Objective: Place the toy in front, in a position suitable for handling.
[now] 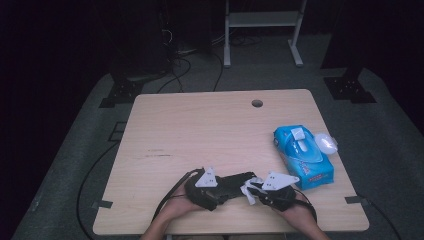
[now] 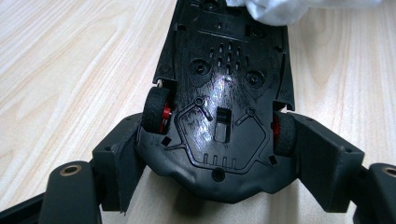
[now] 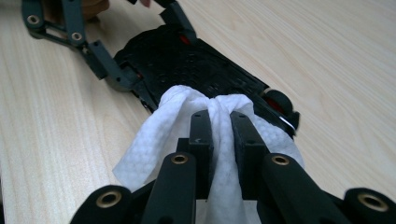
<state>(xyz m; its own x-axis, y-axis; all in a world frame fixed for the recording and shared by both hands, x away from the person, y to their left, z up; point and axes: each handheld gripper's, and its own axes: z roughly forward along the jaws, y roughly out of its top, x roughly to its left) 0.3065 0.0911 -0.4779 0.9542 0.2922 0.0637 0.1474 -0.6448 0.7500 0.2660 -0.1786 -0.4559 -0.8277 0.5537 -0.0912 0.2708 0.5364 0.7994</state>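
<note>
A: Jaws? Left gripper [image 2: 219, 186] clamps the upturned black plastic toy car [image 2: 219, 98] at its rear wheels, on the wooden bench [image 1: 200, 125]; right gripper [image 3: 219, 123] pinches a white wet wipe [image 3: 159, 140].

B: Progress? Wipe touches the underside; wiping looks underway, unfinished.

Both of the person's forearms are coming in from the near edge of the high view, angling toward each other. The left hand [image 1: 176, 206] is holding the left claw [image 1: 227, 184] low and level, pointing right; its two black jaws are standing wide and pressing on the flanks of an upturned black plastic toy car [image 2: 219, 112]. The right hand [image 1: 295, 210] is holding the right claw [image 1: 251, 189] pointing left toward the other one, its jaws nearly together and pinching a bunched white textured wipe [image 3: 187, 126]. The two claw tips are sitting just beside each other.
</note>
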